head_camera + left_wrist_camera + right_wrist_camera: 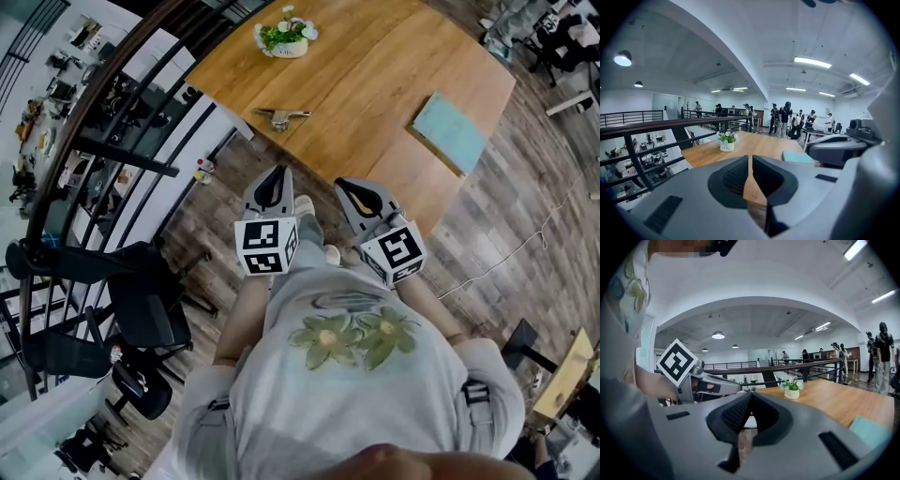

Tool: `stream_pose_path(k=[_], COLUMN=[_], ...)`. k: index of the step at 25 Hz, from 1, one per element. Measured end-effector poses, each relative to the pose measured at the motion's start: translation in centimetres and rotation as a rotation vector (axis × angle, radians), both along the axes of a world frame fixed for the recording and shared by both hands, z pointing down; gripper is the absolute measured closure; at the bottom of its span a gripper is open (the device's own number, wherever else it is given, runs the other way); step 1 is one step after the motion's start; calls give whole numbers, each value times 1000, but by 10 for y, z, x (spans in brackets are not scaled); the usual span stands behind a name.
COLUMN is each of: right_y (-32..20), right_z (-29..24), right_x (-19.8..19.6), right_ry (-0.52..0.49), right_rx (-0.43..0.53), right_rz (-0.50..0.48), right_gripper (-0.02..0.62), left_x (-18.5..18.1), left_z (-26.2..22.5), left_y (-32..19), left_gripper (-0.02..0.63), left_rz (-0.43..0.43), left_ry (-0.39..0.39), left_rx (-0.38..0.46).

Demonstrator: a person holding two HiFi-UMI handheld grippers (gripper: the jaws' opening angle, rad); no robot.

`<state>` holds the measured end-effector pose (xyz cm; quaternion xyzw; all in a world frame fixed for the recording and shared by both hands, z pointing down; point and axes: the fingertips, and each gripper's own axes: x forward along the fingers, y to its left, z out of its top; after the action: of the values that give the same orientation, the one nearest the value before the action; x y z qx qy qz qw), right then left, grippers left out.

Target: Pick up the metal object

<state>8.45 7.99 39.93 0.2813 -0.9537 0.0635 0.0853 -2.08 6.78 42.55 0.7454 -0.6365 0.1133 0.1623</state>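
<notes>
The metal object point(281, 116), a small silvery piece with arms, lies near the left front edge of the wooden table point(375, 66). Both grippers are held close to the person's body, over the floor and short of the table's edge. In the head view my left gripper point(273, 178) points toward the metal object from about a hand's length away. Its jaws are shut with nothing between them point(750, 158). Beside it, my right gripper point(349, 187) is also shut and empty point(750, 394). The metal object cannot be made out clearly in either gripper view.
A white pot of flowers point(286, 37) stands at the table's far left. A teal pad point(450, 131) lies at the right front. A black railing point(122, 141) runs along the left, with a drop to a lower floor. Several people point(787, 117) stand far behind the table.
</notes>
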Motion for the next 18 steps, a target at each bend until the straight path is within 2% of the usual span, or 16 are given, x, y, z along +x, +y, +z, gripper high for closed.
stream_pose_path(k=[5, 15, 18], right_y=[-29, -98, -114], right_z=[8, 11, 8], right_x=[-11, -44, -53], right_ry=[22, 41, 38], right_rx=[-17, -30, -27], right_rz=[-8, -16, -11], right_gripper=[589, 589, 589], left_x=[-16, -50, -59], left_z=[13, 24, 28], left_y=[-32, -98, -114], left_gripper=[511, 418, 369], left_rz=[-11, -29, -37], left_ry=[-14, -10, -23], left_rx=[-30, -61, -75])
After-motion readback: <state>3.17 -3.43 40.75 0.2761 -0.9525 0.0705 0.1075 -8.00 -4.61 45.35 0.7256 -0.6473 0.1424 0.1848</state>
